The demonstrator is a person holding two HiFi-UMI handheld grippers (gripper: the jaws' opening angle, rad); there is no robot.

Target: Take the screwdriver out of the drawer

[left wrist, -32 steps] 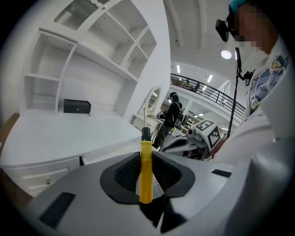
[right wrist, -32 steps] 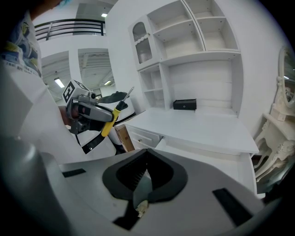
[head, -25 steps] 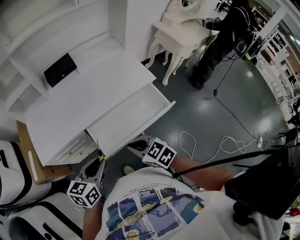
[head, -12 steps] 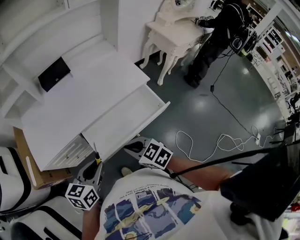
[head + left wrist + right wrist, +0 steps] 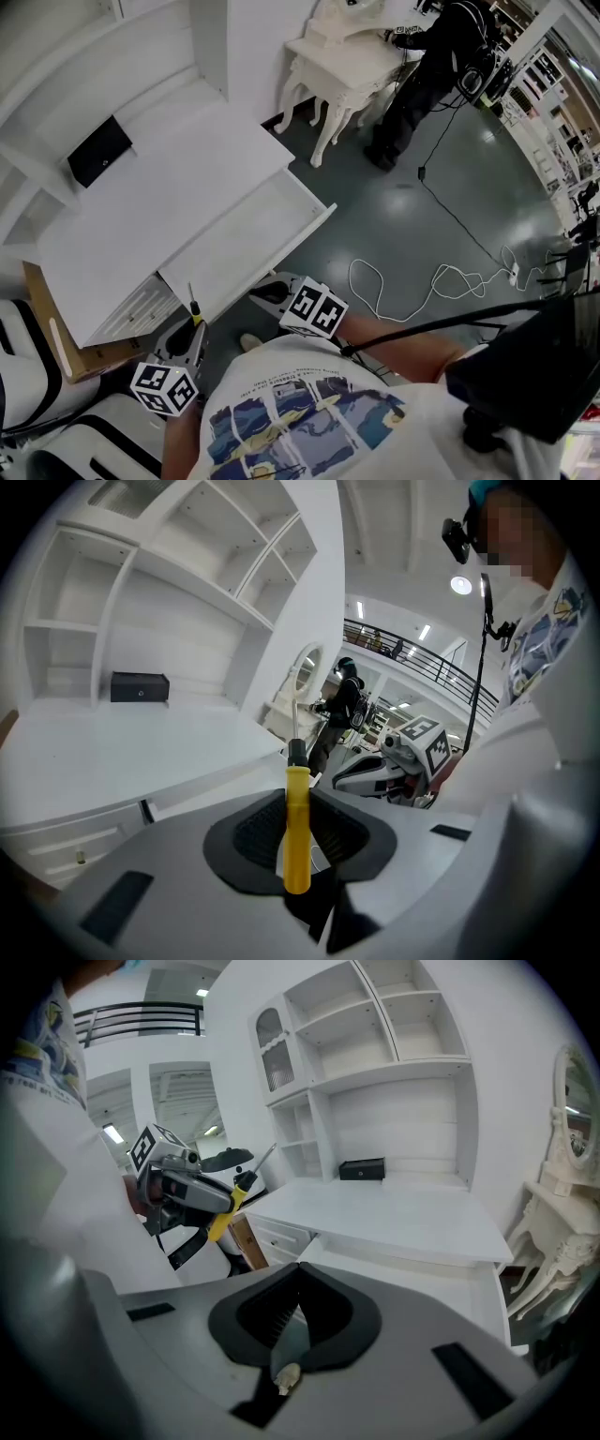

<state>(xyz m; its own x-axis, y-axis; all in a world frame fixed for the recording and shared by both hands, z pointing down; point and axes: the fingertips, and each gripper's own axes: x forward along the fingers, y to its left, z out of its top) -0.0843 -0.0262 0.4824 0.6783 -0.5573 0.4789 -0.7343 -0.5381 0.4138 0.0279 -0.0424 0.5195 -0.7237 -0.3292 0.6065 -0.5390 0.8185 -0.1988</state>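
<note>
The screwdriver (image 5: pixel 296 828) has a yellow handle and a thin metal shaft that points up and away. My left gripper (image 5: pixel 296 799) is shut on its handle. In the head view the left gripper (image 5: pixel 191 326) holds the screwdriver (image 5: pixel 196 312) just off the near left corner of the open white drawer (image 5: pixel 246 246). My right gripper (image 5: pixel 269 290) hangs in front of the drawer's near edge, low by my body. In its own view the right gripper (image 5: pixel 298 1281) has its jaws together with nothing between them. That view also shows the screwdriver (image 5: pixel 228 1207) and the drawer (image 5: pixel 412 1277).
A small black box (image 5: pixel 98 151) stands on the white desk (image 5: pixel 159 211), below the shelves. A cardboard box (image 5: pixel 52 323) leans at the desk's left end. A white dressing table (image 5: pixel 345 58), a person in dark clothes (image 5: pixel 427 70) and loose cables (image 5: pixel 412 286) lie to the right.
The head view has drifted a little, so the desk and drawer sit slightly further left. The left gripper keeps its hold on the screwdriver; both grippers stay in nearly the same places.
</note>
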